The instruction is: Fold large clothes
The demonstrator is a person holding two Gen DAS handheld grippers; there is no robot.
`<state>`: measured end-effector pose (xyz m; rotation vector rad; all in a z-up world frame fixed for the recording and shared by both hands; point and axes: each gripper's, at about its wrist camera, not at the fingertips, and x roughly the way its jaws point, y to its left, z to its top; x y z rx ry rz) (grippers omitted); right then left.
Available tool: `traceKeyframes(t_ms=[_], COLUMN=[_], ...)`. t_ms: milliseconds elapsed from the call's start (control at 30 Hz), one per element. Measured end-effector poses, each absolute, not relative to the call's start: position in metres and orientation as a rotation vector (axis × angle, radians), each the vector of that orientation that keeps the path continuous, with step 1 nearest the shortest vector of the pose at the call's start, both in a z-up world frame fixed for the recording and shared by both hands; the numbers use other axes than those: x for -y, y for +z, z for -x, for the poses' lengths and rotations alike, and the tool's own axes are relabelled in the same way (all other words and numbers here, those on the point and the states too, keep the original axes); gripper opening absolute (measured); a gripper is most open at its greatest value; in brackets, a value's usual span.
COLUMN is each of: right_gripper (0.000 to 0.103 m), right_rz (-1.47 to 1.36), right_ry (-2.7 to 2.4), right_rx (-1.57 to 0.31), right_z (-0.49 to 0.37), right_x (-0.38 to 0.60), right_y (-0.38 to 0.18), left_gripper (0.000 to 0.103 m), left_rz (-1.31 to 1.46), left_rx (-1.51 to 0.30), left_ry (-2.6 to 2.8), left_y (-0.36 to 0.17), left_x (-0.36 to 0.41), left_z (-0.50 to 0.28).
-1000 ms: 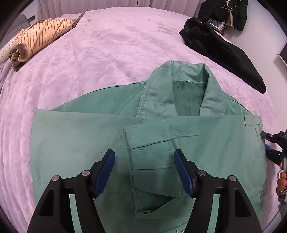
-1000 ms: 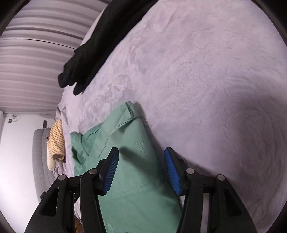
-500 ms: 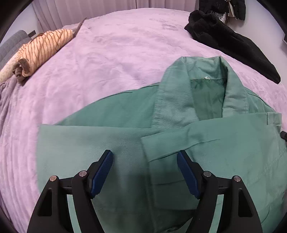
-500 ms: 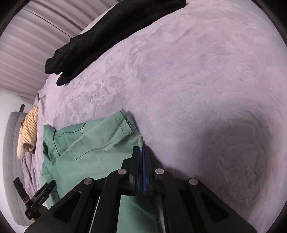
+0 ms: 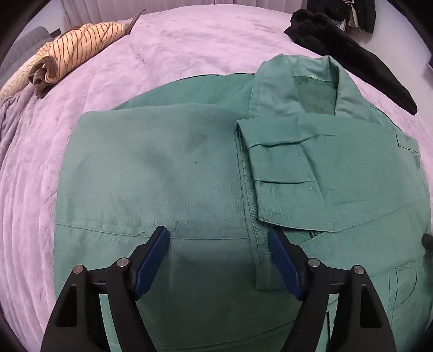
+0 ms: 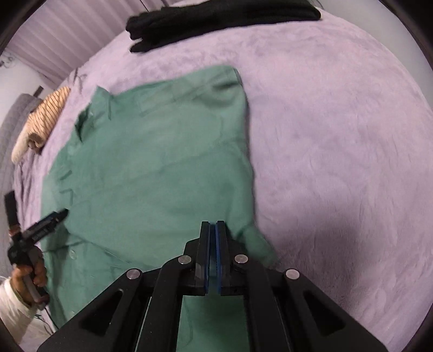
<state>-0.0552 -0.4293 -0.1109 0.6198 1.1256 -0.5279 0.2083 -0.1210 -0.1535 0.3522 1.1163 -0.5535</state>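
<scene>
The left tool [image 5: 219,260] hovers agape over the green jacket [image 5: 189,168] — collar [image 5: 311,89] at the far end — on a lilac blanket [image 5: 189,46].

left wrist close above green jacket [image 5: 189,168]; right wrist lower, shared

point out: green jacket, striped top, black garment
green jacket [image 5: 167,168], left wrist view, flat folded panel left of the collar
striped top [image 5: 81,48], left wrist view, middle of the rolled bundle
black garment [image 6: 216,16], right wrist view, middle of the dark pile at the bed's far edge
</scene>
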Motion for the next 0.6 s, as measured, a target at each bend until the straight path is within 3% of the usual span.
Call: traceKeyframes(t_ms=[367, 500, 600], right_gripper=[0.000, 0.002, 0.003], right_rz=[-0.680, -0.648, -0.789], right_ry=[-0.581, -0.706, -0.719], right_rx=[-1.071, -1.129, -1.080], right_z=[0.097, 0.108, 0.128], right_x=[0.434, 0.432, 0.437], right_y=[-0.108, -0.109, -0.106], left_gripper=[0.081, 0.081, 0.081], left_rz=[-0.410, -0.449, -0.426], left_rx=[-1.149, -1.154, -1.171], left_ry=[-0.424, -0.398, -0.378], left_y=[-0.139, -0.134, -0.129], left_x=[0.085, 0.062, 0.045], left_z=[-0.201, -0.186, -0.177])
